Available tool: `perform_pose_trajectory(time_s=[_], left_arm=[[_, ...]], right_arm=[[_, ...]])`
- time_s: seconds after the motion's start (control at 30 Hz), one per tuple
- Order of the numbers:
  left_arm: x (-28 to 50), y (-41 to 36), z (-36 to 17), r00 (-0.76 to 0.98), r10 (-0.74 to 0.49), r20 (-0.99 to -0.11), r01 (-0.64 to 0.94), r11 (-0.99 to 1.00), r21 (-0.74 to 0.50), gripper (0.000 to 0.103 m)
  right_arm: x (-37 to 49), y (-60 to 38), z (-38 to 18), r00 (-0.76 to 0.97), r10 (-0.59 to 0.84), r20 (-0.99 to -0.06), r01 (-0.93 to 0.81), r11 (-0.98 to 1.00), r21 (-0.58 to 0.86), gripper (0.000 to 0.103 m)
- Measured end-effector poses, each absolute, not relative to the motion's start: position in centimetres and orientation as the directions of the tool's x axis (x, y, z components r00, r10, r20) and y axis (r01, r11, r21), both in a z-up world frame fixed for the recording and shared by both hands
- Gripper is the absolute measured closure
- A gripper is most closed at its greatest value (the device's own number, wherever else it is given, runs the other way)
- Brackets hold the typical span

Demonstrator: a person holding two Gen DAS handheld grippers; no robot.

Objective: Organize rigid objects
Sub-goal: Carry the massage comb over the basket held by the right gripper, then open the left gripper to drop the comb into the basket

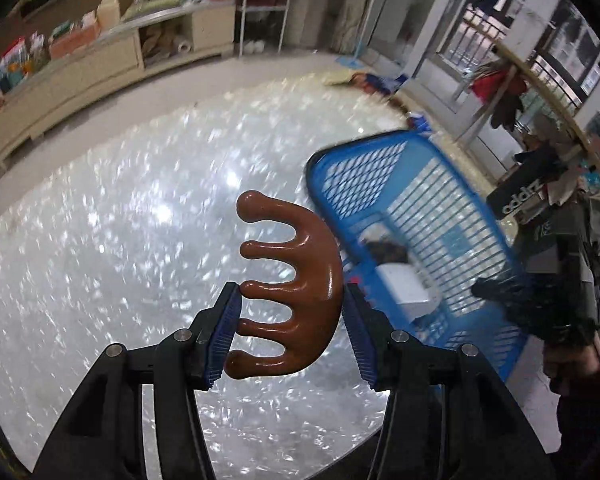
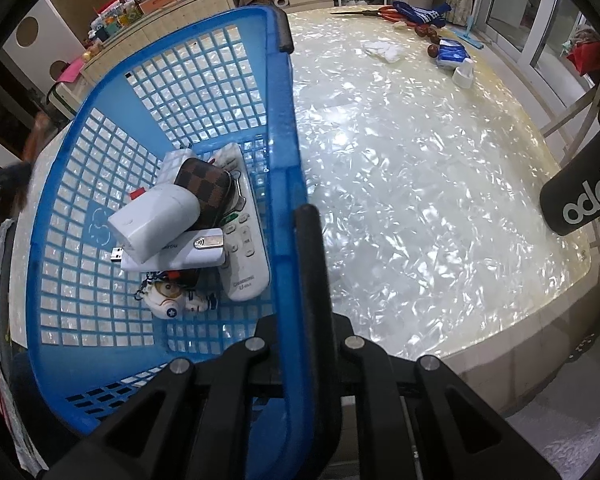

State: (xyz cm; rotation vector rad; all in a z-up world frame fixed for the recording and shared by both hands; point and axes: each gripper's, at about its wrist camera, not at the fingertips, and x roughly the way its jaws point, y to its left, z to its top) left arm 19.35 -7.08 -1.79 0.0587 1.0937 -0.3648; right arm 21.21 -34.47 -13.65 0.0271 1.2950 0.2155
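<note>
My left gripper [image 1: 292, 332] is shut on a brown wooden comb-shaped massager [image 1: 296, 292] with several rounded prongs pointing left, held above the pearly table. The blue plastic basket [image 1: 416, 184] stands tilted to its right. My right gripper [image 2: 296, 248] is shut on the basket's right rim [image 2: 284, 168]; one black finger [image 2: 312, 264] lies outside the wall. Inside the basket lie a white remote [image 2: 244, 248], a checkered brown pouch [image 2: 204, 188], white boxes [image 2: 156, 220] and a small toy figure [image 2: 172, 296].
The shiny white table [image 2: 420, 184] carries scissors [image 2: 380, 12], a blue sock [image 2: 424, 10], a tissue pack [image 2: 452, 54], a white cup [image 2: 464, 74] and brown beads at its far edge. A cluttered low cabinet [image 1: 100, 56] stands beyond. A black bottle [image 2: 580, 196] is at the right.
</note>
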Motion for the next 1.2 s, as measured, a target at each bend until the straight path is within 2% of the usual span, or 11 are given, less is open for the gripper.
perform_pose_trajectory(time_s=[0.17,0.3,0.57,0.87,1.2], left_arm=[[18.3,-10.6,0.7,0.430,-0.275,-0.860,0.401,0.912,-0.091,0.047],[18.1,-13.5,0.4,0.420,-0.270,-0.867,0.457,0.888,-0.055,0.047],[18.2,-19.0,-3.0,0.351,-0.259,-0.900,0.553,0.833,-0.024,0.047],[17.6,-23.8,-7.8,0.279,-0.193,-0.941,0.623,0.782,0.024,0.047],[18.5,-24.7,-10.1,0.236,-0.159,-0.959,0.614,0.789,0.020,0.047]], right_arm=[[20.8,-34.4,-13.3,0.259,0.193,-0.946,-0.147,0.976,0.159,0.094],[20.8,-34.5,-13.2,0.261,0.208,-0.943,-0.145,0.974,0.174,0.094],[20.8,-34.9,-12.9,0.263,0.229,-0.937,-0.139,0.970,0.198,0.094],[20.8,-34.9,-12.9,0.264,0.232,-0.936,-0.142,0.969,0.200,0.094],[20.8,-35.3,-12.9,0.256,0.260,-0.931,-0.128,0.964,0.233,0.094]])
